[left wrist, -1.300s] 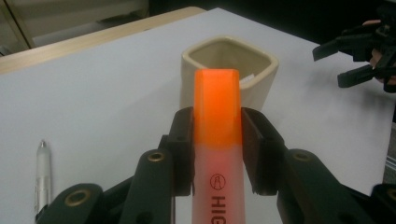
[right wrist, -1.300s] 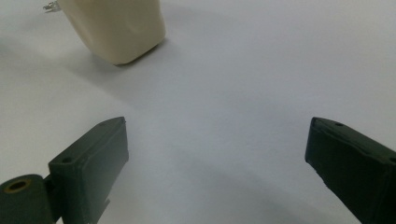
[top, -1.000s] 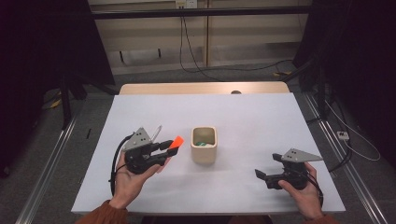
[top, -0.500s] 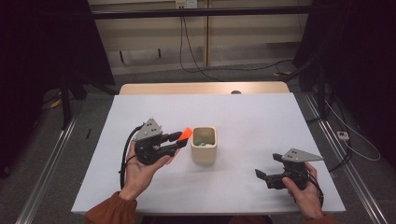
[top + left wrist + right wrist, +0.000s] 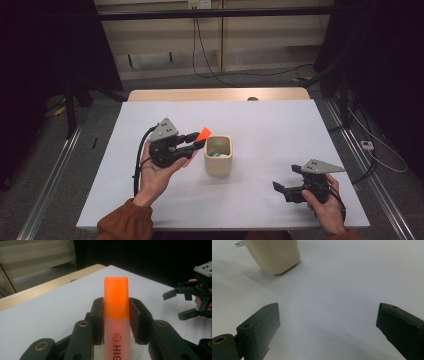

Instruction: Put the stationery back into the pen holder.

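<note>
A white surface [image 5: 260, 120] carries a single cream, square-mouthed cup [image 5: 218, 155] near its middle, with something green [image 5: 215, 154] lying low inside it; what that is cannot be told from here. The left hand-held gripper [image 5: 192, 141] hangs just beside the cup's left rim, above the surface, clenched on an orange highlighter [image 5: 116, 315]. In the left gripper view the jaws press the pen's two flat sides just where the bright cap meets the paler, translucent barrel, and the cap end points forward beyond them. The pen looks light and stiff, a hard plastic shell that should not bend or crush, though its smooth faces could let it slide lengthwise if the squeeze loosens; a hold across the flat sides near the middle of its length, as here, seems the surest. The right hand-held gripper [image 5: 280, 190] rests low at the near right, well apart from the cup, its jaws spread wide with nothing between them, and in its own view the cup stands farther off.
</note>
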Available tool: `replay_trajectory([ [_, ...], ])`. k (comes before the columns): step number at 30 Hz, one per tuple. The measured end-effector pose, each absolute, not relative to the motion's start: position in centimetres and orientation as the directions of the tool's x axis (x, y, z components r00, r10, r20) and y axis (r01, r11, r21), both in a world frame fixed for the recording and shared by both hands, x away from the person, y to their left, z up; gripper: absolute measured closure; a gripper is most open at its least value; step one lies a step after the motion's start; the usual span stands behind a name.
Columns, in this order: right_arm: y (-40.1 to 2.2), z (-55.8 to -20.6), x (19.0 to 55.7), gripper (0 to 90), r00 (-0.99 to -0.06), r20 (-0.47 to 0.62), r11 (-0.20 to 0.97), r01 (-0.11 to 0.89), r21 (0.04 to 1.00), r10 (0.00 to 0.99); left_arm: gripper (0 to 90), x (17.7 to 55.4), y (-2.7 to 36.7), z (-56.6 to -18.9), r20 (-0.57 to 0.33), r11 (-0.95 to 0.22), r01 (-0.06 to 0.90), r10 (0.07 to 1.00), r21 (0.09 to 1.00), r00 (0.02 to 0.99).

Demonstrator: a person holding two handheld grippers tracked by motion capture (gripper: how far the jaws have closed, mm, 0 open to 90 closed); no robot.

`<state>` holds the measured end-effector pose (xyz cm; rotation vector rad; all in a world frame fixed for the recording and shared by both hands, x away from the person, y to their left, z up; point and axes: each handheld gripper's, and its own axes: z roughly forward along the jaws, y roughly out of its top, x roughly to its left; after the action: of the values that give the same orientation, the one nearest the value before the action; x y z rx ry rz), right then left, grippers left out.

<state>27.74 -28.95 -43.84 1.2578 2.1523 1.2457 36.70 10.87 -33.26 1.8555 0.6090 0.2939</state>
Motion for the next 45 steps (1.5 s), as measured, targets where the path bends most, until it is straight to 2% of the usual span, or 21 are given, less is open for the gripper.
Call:
replay_trajectory([
  [32,-29.1,-43.8,27.7,5.3,-0.540,0.118,0.220,0.521,0.825,0.833,67.1,39.6,5.2,-32.3,-0.069,-0.217,0.211,0.523,0.953,0.850],
  [45,-29.1,-43.9,27.7,5.3,-0.540,0.121,0.219,0.522,0.824,0.833,67.1,41.1,4.0,-33.8,-0.094,-0.212,0.242,0.538,0.947,0.838],
])
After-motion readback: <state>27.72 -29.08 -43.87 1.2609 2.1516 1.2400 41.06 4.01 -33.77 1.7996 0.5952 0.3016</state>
